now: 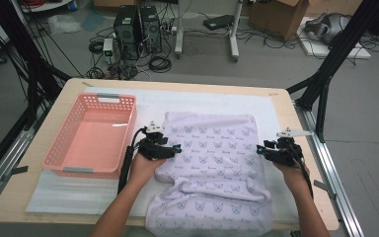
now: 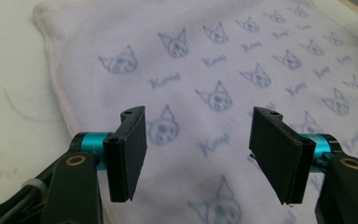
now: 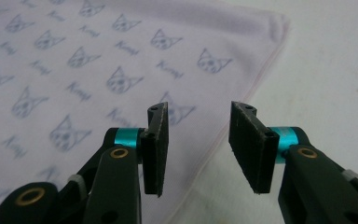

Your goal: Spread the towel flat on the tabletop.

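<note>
A white towel (image 1: 212,158) printed with small blue cat faces lies folded over on the white mat, its near part rumpled and hanging toward the table's front edge. My left gripper (image 1: 177,148) hovers at the towel's left edge, jaws open with nothing between them; the towel (image 2: 242,84) lies beneath them. My right gripper (image 1: 259,148) sits at the towel's right edge, jaws open and empty above the hem (image 3: 242,107) of the cloth (image 3: 74,70).
A pink plastic basket (image 1: 54,150) stands empty at the left of the table. The white mat (image 1: 271,111) covers the wooden table (image 1: 296,133). Black frame struts rise at both sides; computers and cables lie on the floor beyond.
</note>
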